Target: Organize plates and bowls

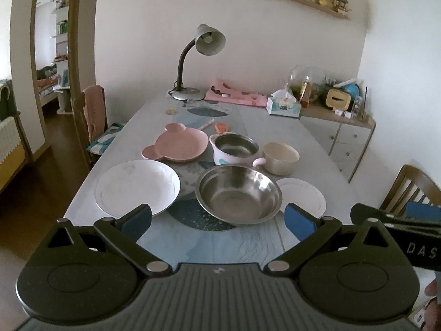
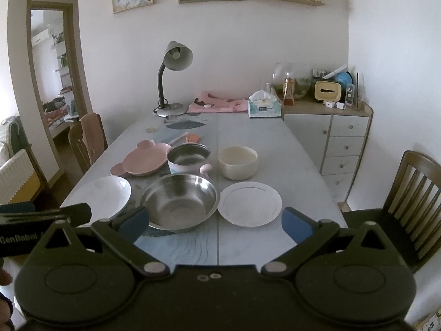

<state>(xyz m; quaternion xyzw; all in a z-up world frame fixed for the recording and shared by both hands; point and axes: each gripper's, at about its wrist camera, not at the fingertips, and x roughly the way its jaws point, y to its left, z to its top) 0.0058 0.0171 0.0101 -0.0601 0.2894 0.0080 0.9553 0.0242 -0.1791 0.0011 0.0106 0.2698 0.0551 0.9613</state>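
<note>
On the grey table [image 1: 317, 149] stand a large steel bowl [image 1: 238, 194] [image 2: 180, 201], a deep white plate [image 1: 137, 186] [image 2: 100, 197] to its left and a flat white plate [image 1: 304, 195] [image 2: 249, 202] to its right. Behind them lie a pink bear-shaped plate [image 1: 176, 144] [image 2: 140, 160], a small steel-lined pot with pink handles [image 1: 234, 149] [image 2: 188, 158] and a cream bowl [image 1: 279, 157] [image 2: 238, 161]. My left gripper [image 1: 217, 220] hovers open just short of the steel bowl, holding nothing. My right gripper [image 2: 216, 222] is open too, near the flat plate.
A desk lamp [image 1: 204, 52], a pink cloth [image 1: 234, 95] and a tissue box [image 1: 284, 106] sit at the table's far end. A pink spoon [image 1: 220, 127] lies behind the bear plate. Wooden chairs [image 2: 408, 193] stand at both sides, a drawer cabinet [image 2: 341, 143] at the right.
</note>
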